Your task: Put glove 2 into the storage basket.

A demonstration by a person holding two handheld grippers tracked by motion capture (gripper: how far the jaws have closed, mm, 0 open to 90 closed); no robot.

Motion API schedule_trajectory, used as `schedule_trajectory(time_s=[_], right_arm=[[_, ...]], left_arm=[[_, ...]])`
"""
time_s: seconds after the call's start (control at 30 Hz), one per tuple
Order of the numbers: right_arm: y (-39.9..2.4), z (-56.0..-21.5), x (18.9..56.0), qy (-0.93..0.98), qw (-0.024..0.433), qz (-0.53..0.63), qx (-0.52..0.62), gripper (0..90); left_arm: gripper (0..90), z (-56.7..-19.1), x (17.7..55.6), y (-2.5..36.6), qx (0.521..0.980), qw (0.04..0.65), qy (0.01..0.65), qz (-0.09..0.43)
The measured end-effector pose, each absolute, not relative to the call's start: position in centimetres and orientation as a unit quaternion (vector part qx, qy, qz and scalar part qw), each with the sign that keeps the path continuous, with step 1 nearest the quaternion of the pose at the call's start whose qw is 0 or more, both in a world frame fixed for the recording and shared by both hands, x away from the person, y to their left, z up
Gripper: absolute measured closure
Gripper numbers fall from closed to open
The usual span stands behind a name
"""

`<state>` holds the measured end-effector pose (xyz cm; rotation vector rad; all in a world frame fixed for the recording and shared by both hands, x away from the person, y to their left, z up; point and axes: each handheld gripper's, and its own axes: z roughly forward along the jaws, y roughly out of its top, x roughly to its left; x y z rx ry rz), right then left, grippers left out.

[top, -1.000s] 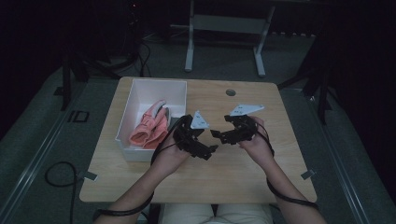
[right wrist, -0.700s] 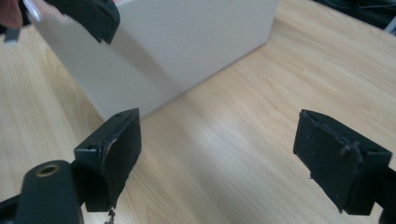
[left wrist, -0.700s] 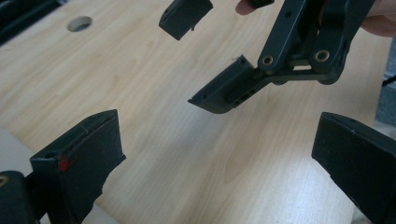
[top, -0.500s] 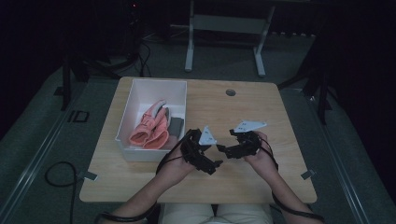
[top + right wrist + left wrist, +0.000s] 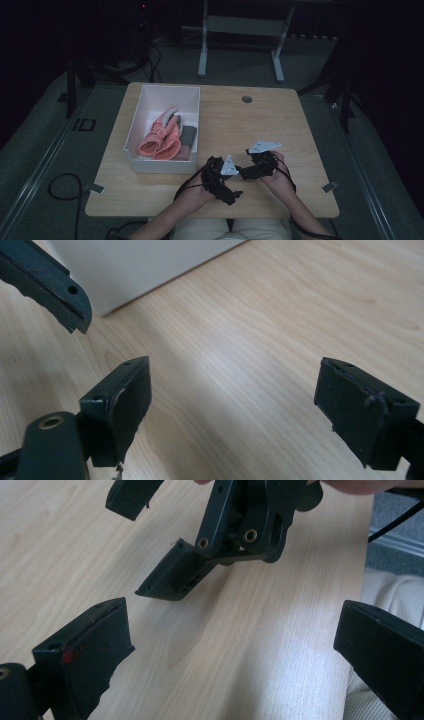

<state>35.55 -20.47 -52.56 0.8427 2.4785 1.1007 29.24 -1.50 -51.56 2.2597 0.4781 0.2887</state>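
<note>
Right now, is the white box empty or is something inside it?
Not empty. The white box has pink gloves lying inside, with a grey thing beside them. Both tools sit apart from it.

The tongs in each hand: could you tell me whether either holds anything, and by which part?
Nothing is held. The left tongs and the right tongs both stand open over the bare table.

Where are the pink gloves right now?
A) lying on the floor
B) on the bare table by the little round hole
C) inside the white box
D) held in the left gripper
C: the pink gloves lie inside the white box on the table, while both grippers, the left gripper and the right gripper, are open and empty nearer the person.
</note>
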Motion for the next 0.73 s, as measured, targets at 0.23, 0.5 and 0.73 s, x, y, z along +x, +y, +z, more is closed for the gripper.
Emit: schedule_trajectory(time_s=[0.23,0.5,0.73], right_arm=[[-20.5,-53.9,35.2,0.865,0.151,0.375,0.296,15.1],[-21.1,-55.3,35.0,0.860,0.144,0.379,0.310,14.8],[-21.4,-56.2,35.0,0.863,0.136,0.372,0.312,14.4]], left_arm=[[1.5,-53.1,29.0,-1.3,0.885,0.414,0.189,0.103],[1.5,-54.4,28.7,-1.3,0.887,0.409,0.185,0.106],[1.5,-54.6,28.9,-0.9,0.884,0.414,0.192,0.105]])
